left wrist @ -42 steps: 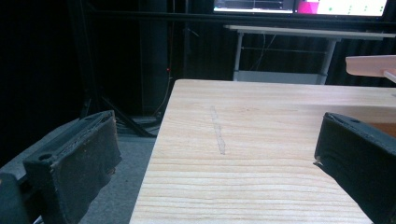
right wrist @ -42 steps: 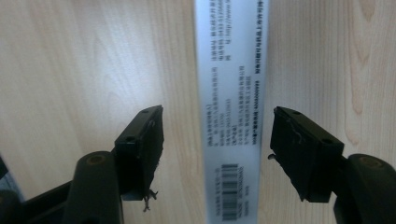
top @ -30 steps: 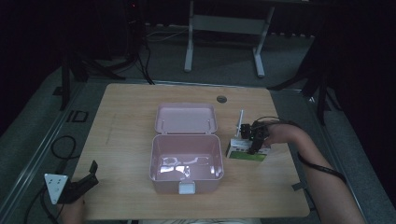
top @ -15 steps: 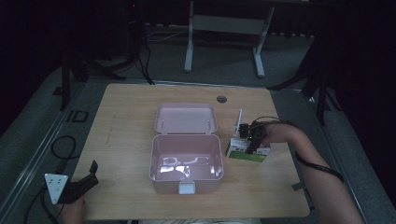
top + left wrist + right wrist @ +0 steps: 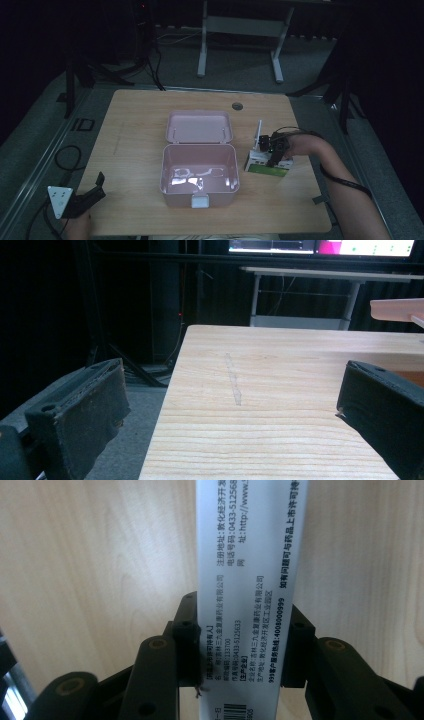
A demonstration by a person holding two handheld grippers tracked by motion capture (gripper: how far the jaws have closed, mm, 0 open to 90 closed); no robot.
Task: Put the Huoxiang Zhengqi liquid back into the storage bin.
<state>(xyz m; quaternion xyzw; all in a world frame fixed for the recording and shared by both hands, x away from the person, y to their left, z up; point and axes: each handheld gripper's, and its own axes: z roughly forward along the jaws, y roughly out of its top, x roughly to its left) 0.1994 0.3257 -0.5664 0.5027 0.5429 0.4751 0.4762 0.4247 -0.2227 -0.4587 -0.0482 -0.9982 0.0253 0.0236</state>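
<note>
Pale wooden table (image 5: 135, 145) bears a white carton (image 5: 247, 580), its print legible where the right gripper (image 5: 240, 645) clamps it.

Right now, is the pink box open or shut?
Open: the pink box has its lid swung back, showing the inside.

The table (image 5: 135, 135) is pale matt wood grain, the pink box (image 5: 199, 170) glossy smooth plastic, the printed carton (image 5: 247, 580) smooth white card, the jaw pads rough black.
</note>
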